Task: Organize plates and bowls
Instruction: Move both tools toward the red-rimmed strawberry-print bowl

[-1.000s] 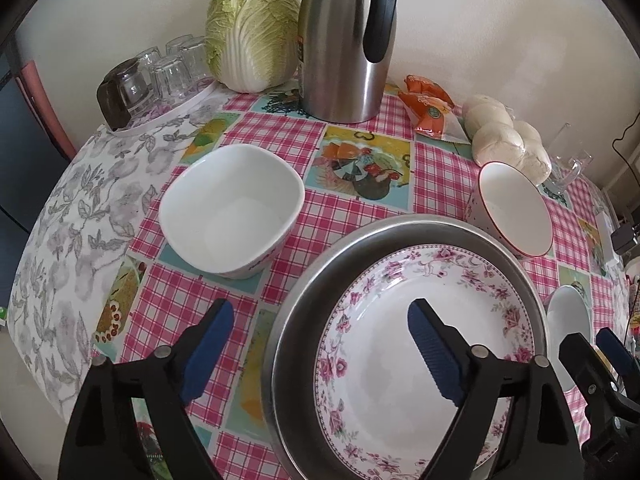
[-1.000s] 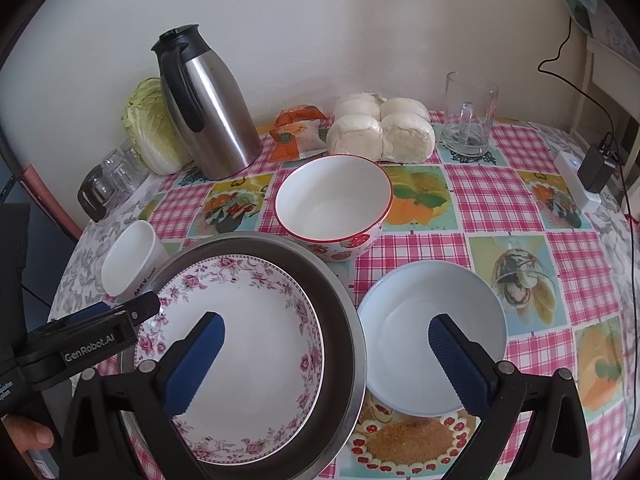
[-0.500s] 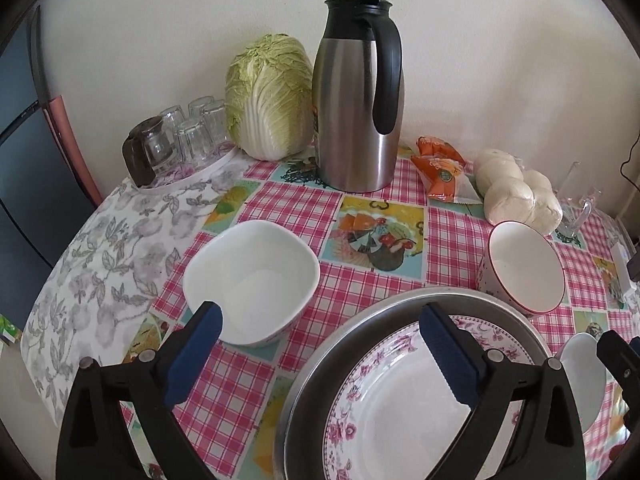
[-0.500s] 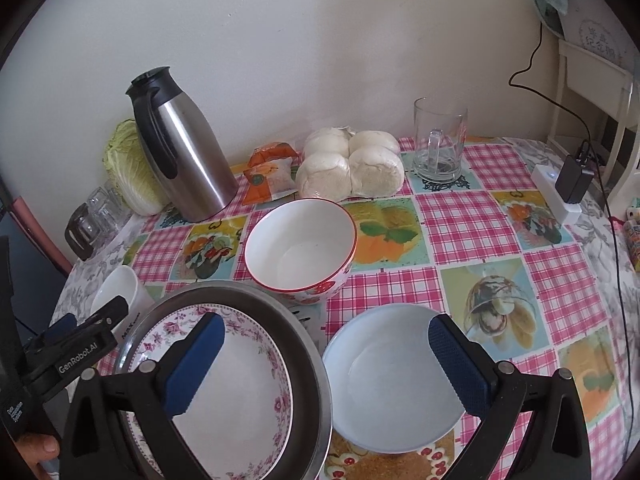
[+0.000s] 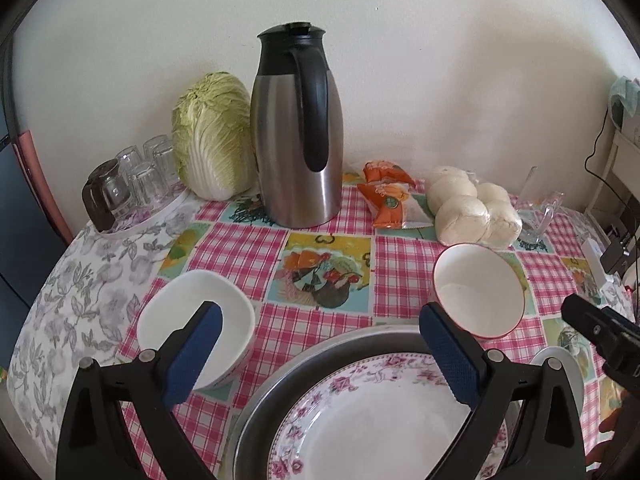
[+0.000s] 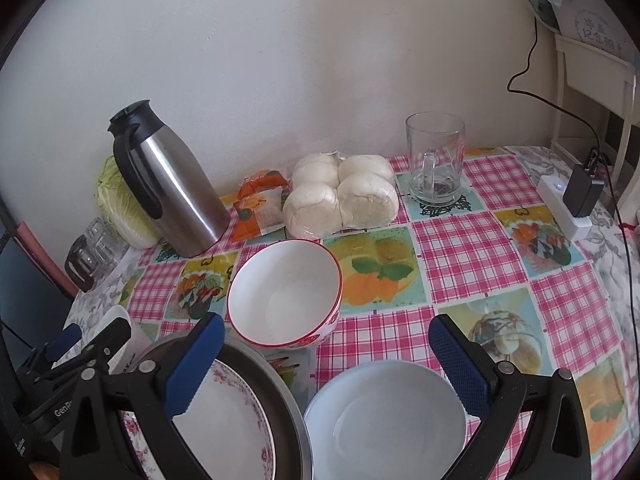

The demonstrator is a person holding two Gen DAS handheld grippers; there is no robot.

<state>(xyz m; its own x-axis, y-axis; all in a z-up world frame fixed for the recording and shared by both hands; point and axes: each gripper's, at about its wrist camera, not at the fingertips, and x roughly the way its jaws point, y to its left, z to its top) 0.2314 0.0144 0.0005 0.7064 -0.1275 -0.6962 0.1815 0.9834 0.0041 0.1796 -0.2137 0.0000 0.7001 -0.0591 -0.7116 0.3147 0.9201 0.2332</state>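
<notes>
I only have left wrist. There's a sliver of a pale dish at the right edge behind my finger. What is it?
Observer: A plain pale bowl, empty, sitting beside the metal tray holding the floral plate.
Operator: Is the right gripper on it?
Observer: No. The right gripper hangs above it, wide open, nothing between the pads.
Operator: The glass past the buns is cut off for me. Anything in it?
Observer: The glass mug stands upright and looks empty.
</notes>
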